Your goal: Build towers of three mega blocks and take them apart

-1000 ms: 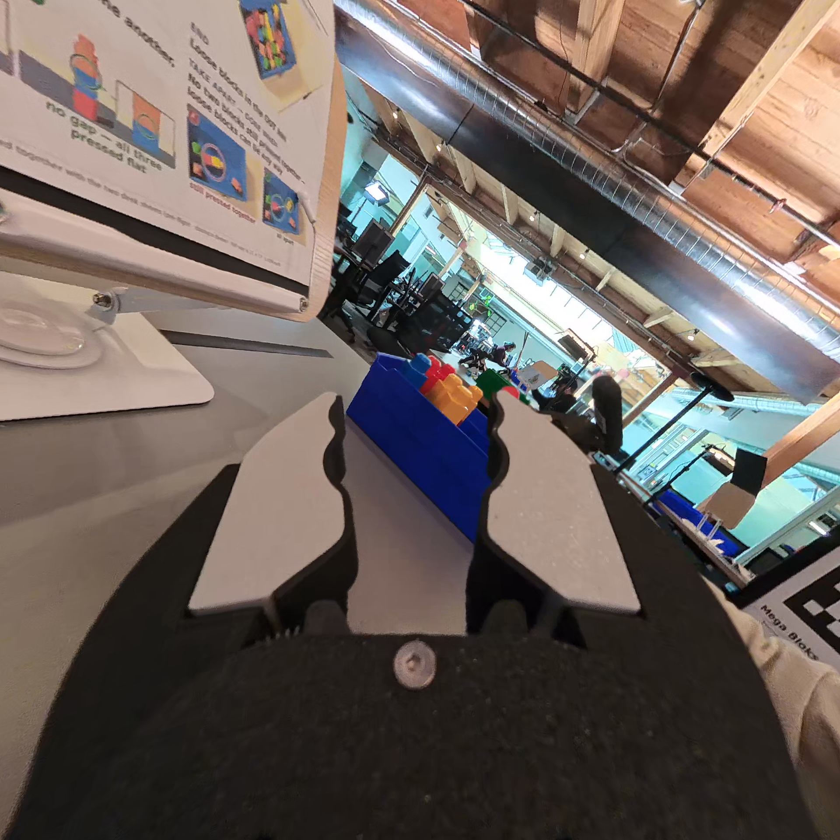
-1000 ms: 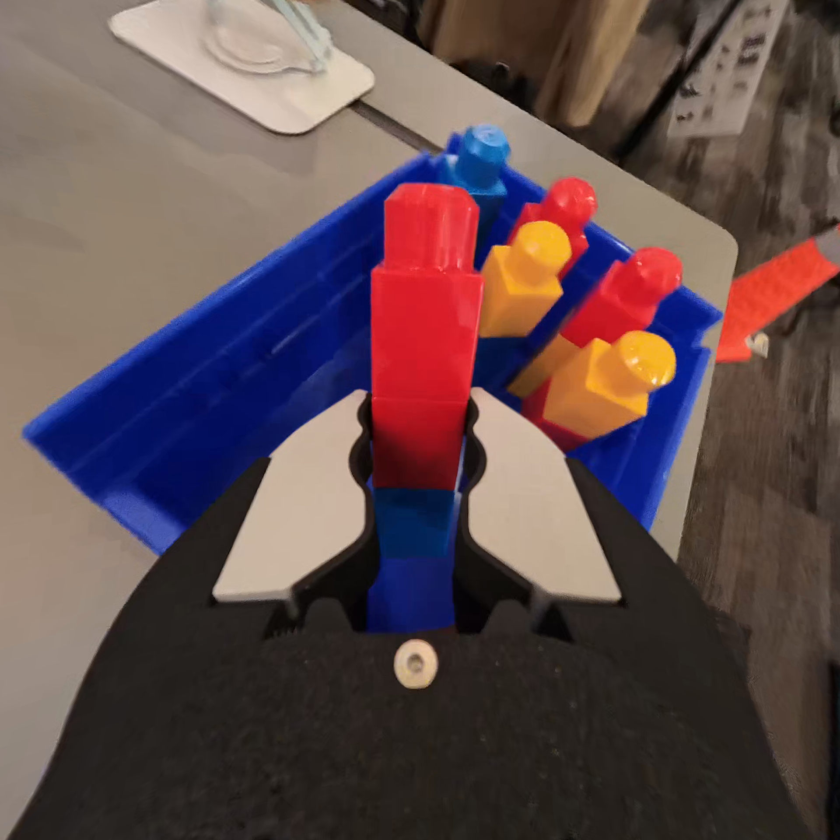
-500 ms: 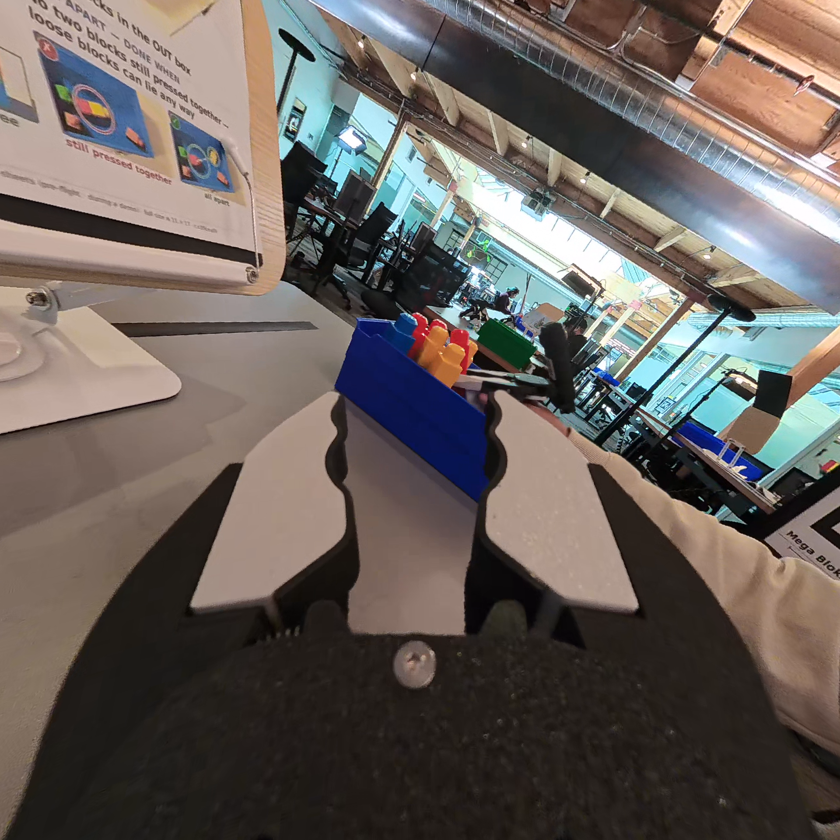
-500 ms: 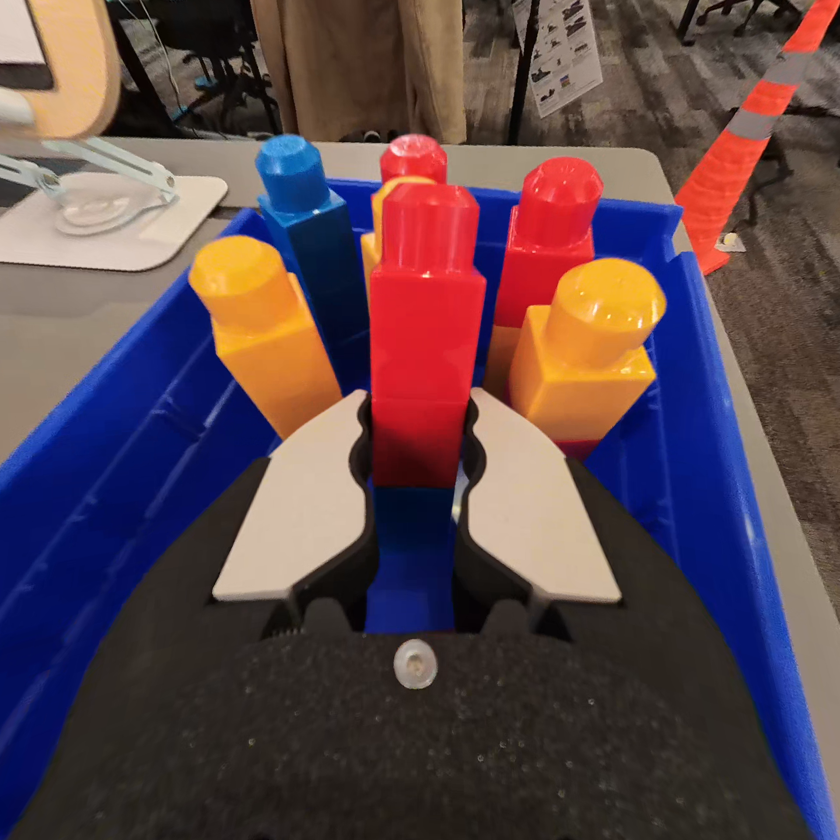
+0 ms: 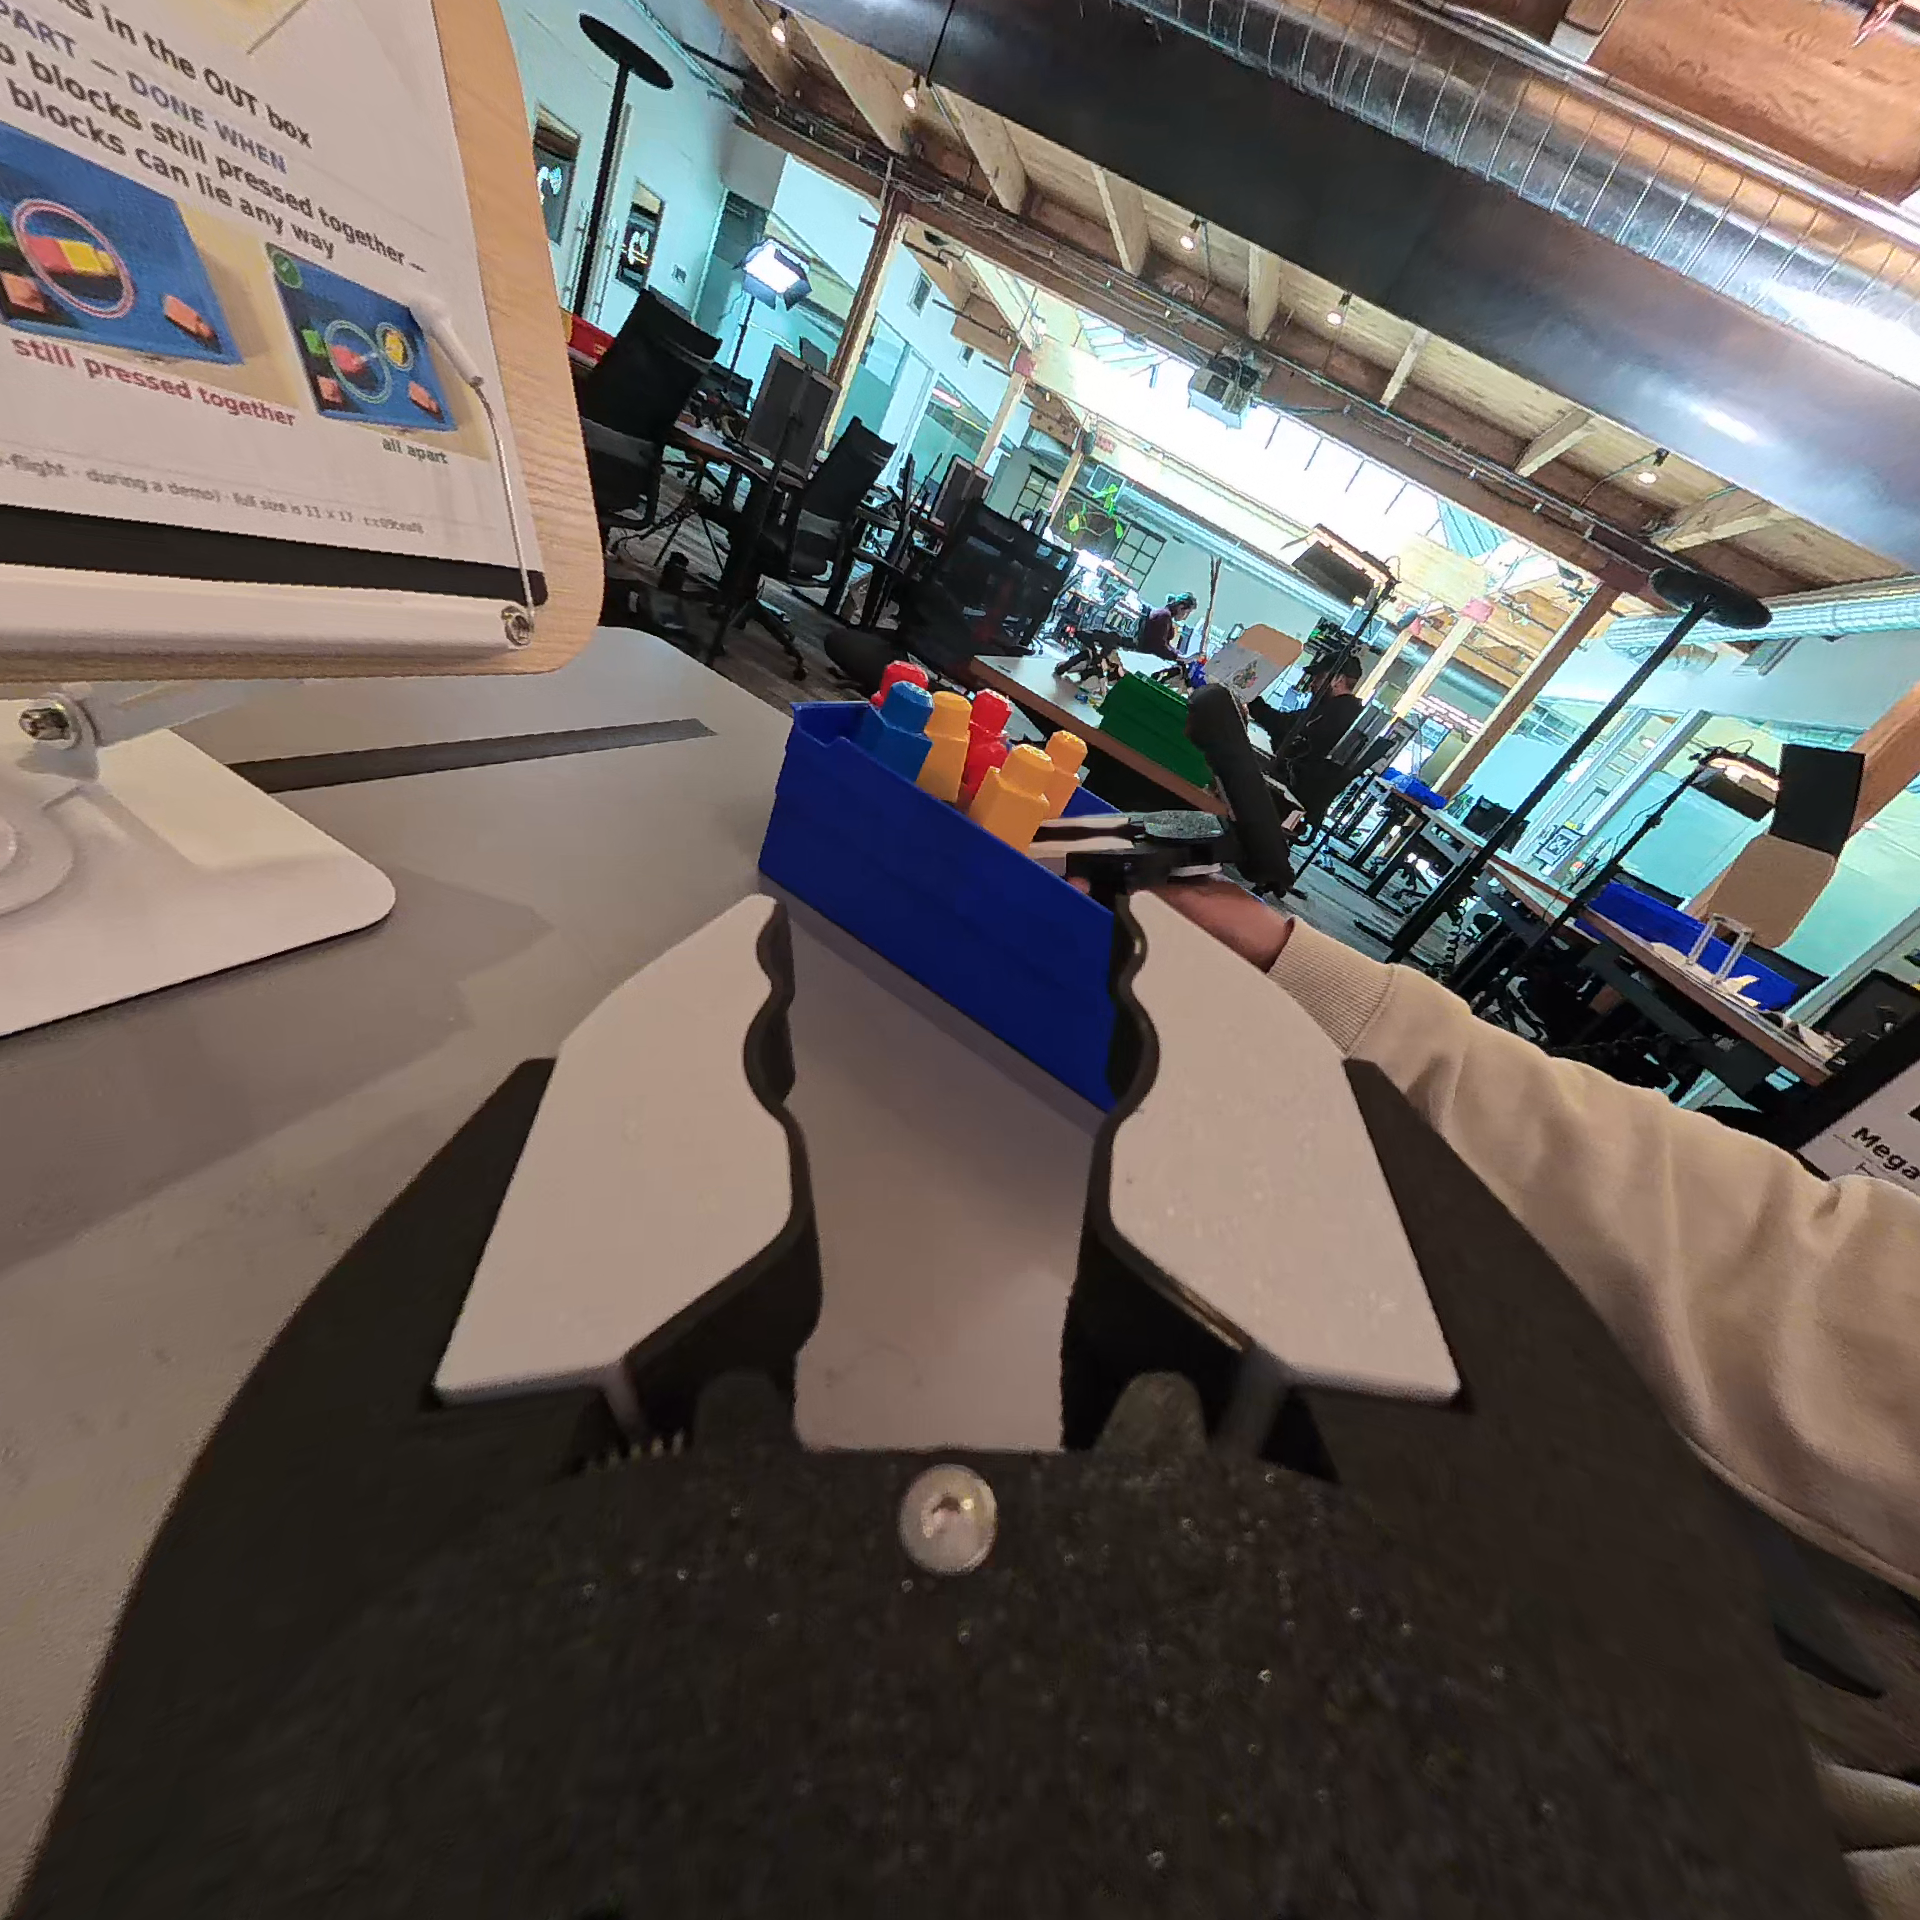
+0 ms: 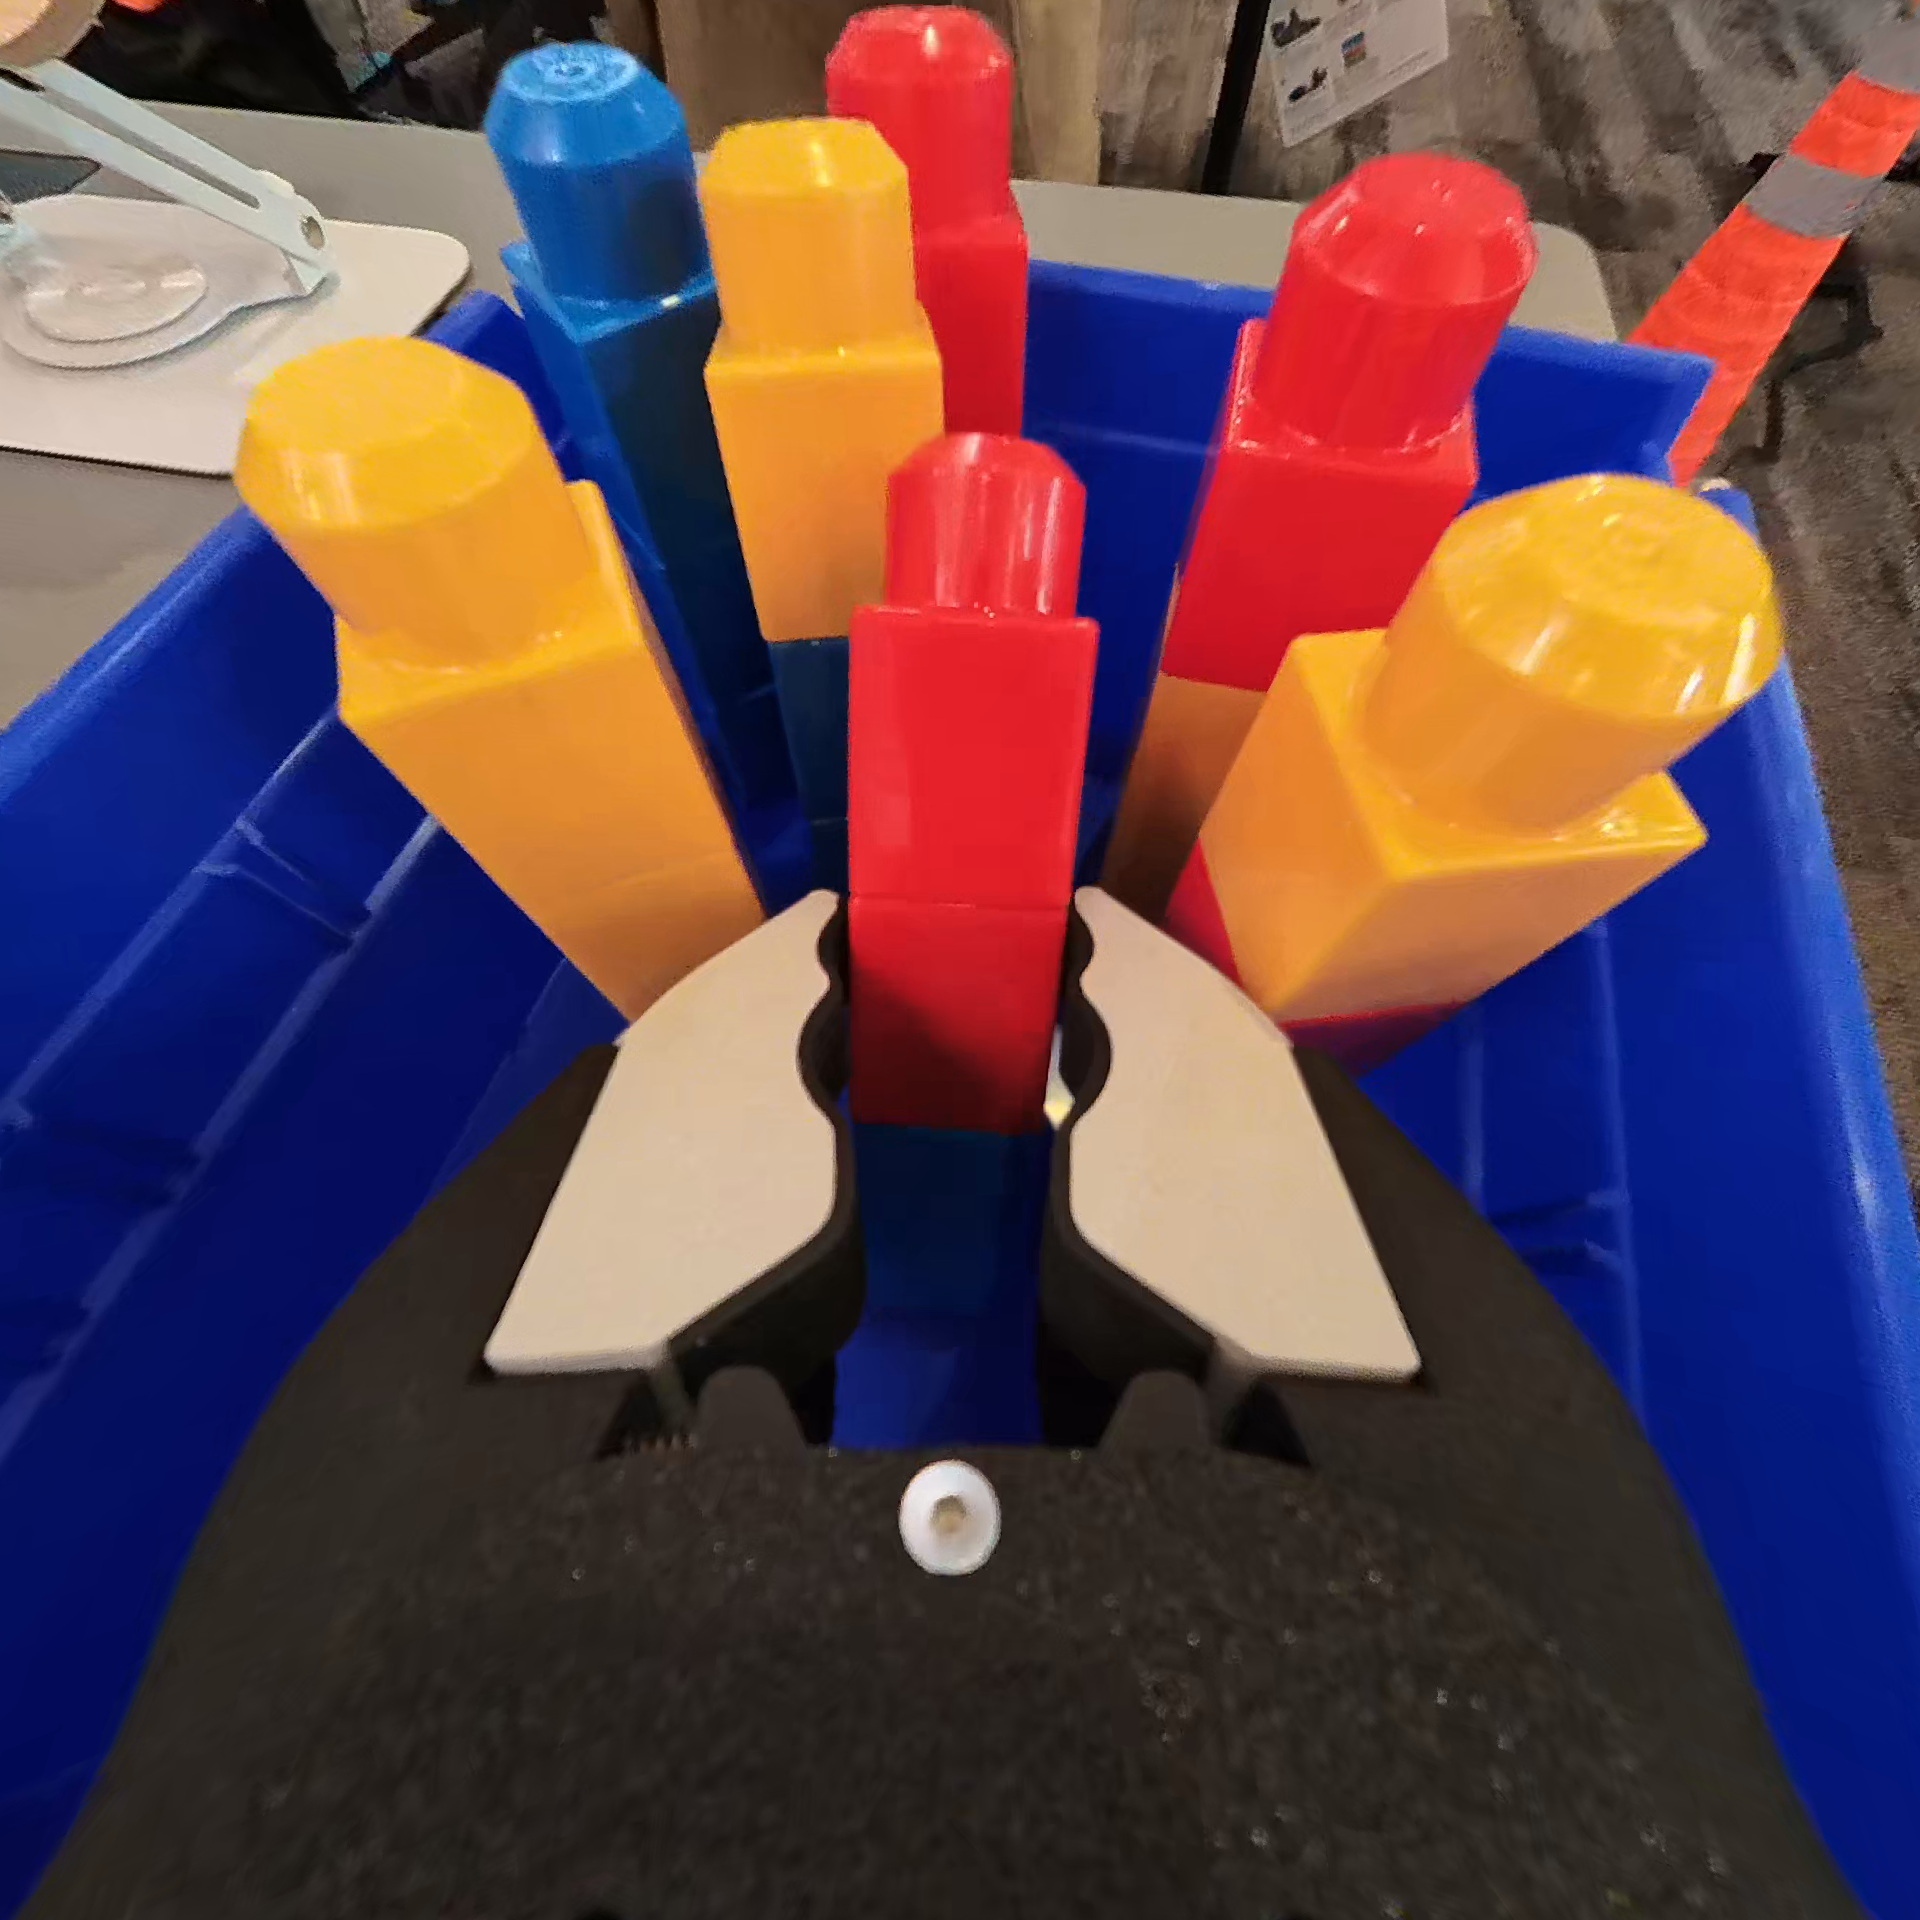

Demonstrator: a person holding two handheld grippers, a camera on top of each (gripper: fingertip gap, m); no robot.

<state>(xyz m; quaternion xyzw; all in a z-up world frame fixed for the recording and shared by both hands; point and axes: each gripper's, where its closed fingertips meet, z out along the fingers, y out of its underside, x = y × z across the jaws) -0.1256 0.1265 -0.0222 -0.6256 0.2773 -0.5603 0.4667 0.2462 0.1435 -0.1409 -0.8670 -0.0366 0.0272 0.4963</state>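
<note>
The right gripper (image 6: pixel 958 997) held a three-block tower (image 6: pixel 971 748), two red blocks on top of a blue one, with both pads pressed against the sides of the middle red block. The tower stood upright inside the blue bin (image 6: pixel 208 935), its blue base lying between the fingers toward the gripper body.

Other towers stood in the bin around it: a yellow-topped tower (image 6: pixel 499 665) at ten o'clock of the held one, a blue tower (image 6: pixel 613 270) and a second yellow-topped tower (image 6: pixel 821 416) at eleven, a red tower (image 6: pixel 945 187) at twelve, a red-topped tower (image 6: pixel 1351 436) at one and another yellow-topped tower (image 6: pixel 1475 790) at two.

The left gripper (image 5: pixel 945 997) stood wide with only bare grey table (image 5: pixel 520 883) between its fingers. In its view the blue bin (image 5: pixel 935 914) lay at twelve o'clock, with the right gripper (image 5: pixel 1132 842) at its far end, held by a hand (image 5: pixel 1226 925) in a cream sleeve (image 5: pixel 1558 1195). A white stand (image 5: pixel 156 883) bearing an instruction sheet (image 5: pixel 208 260) sat at ten o'clock.
</note>
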